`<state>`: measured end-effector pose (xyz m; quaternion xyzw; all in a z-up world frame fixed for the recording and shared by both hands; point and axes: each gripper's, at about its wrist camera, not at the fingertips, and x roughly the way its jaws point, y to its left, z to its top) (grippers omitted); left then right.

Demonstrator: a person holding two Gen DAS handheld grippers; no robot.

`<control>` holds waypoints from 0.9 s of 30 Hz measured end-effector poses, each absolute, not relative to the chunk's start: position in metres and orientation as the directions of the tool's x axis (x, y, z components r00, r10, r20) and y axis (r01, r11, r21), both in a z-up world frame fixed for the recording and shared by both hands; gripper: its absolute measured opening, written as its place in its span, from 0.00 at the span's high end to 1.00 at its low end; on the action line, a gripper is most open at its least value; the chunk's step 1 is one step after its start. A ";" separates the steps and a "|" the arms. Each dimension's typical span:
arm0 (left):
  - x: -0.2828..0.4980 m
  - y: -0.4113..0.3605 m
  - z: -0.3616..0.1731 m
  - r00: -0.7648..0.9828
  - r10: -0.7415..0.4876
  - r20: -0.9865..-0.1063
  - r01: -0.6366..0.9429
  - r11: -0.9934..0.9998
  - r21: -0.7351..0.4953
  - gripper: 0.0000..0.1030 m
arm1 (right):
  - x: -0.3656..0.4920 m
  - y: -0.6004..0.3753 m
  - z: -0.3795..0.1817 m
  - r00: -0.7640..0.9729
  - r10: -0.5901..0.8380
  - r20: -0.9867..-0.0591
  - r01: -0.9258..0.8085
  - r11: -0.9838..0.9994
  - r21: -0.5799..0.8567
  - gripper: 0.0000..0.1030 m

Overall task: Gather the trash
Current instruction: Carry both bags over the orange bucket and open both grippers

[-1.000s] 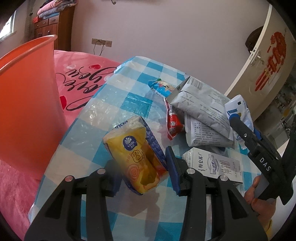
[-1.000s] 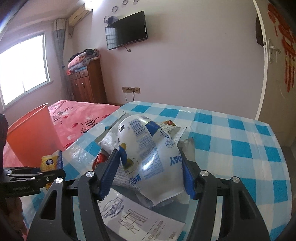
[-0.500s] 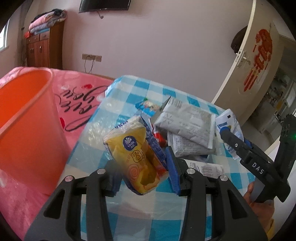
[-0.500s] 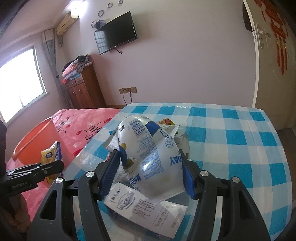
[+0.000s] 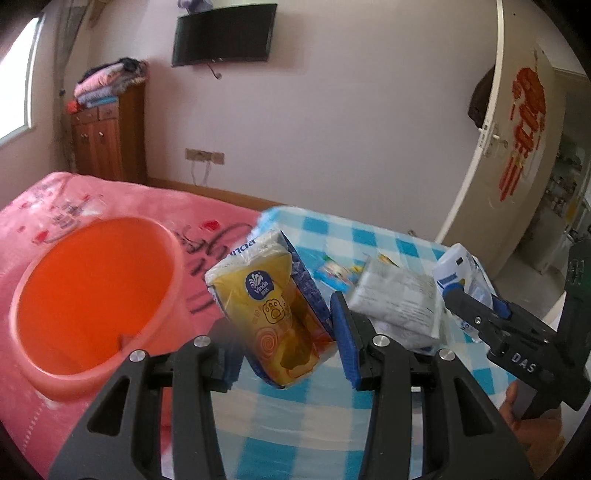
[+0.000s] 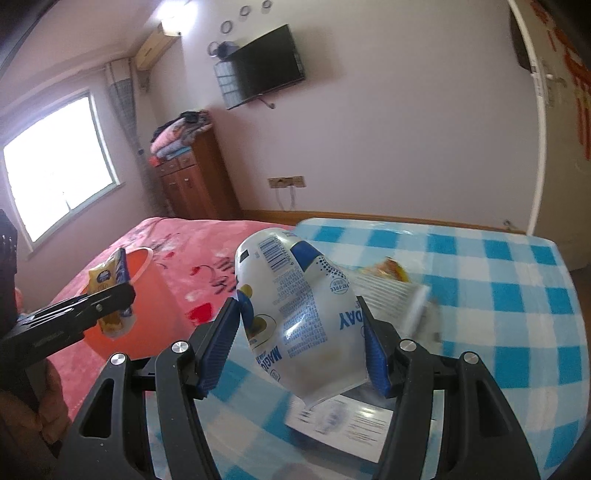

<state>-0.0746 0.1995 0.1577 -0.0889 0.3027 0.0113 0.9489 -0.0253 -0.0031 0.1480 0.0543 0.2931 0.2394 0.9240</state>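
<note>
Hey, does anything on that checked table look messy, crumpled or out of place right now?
Yes. Loose wrappers lie heaped on the table: a crumpled grey packet and a small blue wrapper. A printed leaflet lies flat near the front edge. Nothing looks spilled.

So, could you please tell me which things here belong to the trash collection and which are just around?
Part of the job: yellow tissue pack, white and blue pouch, orange bin, grey packet, printed leaflet.

Just around: television, wooden cabinet, pink bedspread.
</note>
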 end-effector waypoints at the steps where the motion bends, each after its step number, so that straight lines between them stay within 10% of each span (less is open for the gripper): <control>1: -0.076 0.207 0.162 0.821 -0.013 -0.571 -0.091 0.984 -0.153 0.57 | -0.025 0.003 0.152 0.708 0.486 -0.513 -0.424 0.873 0.241 0.39; 27: -0.082 0.342 0.149 0.745 0.266 -0.611 -0.367 0.929 -0.044 0.55 | -0.018 0.233 0.195 0.488 0.684 -0.541 -0.741 0.653 0.157 0.39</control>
